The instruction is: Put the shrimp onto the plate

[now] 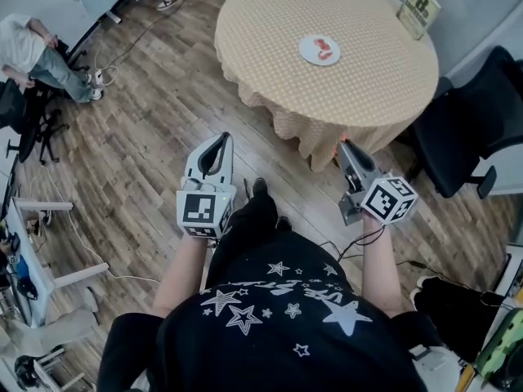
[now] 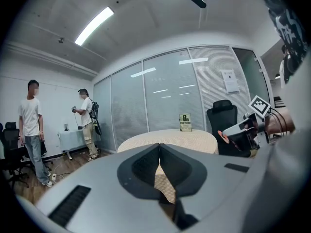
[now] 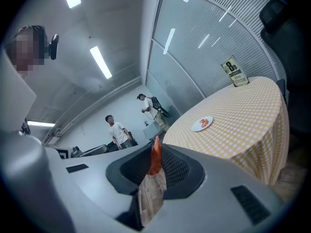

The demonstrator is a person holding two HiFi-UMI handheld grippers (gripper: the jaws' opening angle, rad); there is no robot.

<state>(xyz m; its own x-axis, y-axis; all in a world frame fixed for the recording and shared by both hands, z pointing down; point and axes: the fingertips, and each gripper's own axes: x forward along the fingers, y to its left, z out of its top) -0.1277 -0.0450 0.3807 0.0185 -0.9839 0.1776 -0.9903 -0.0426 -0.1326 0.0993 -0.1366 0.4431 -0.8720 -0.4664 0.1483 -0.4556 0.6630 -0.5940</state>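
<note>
The person stands on the wood floor (image 1: 147,153), a little away from the round table (image 1: 368,72), and holds both grippers low in front of the body. The right gripper (image 1: 343,145) has its jaws closed on a shrimp (image 3: 155,155). The shrimp is orange-red and stands upright between the tips, and its upper end comes out above them. This gripper points toward the table but is not over it; it is near the hanging edge of the checked cloth.

The left gripper (image 1: 221,140) has its jaws together at the tips and nothing is between them. It is held over the floor, well apart from the table.

The plate (image 1: 307,52) is white and lies on the table, more to the near side. Another shrimp (image 1: 326,49) lies already on it. A sign (image 1: 418,10) stands at the far edge of the table, and a black chair (image 1: 466,129) is just beside the table on the right. Two people (image 2: 31,125) stand farther back in the room.
</note>
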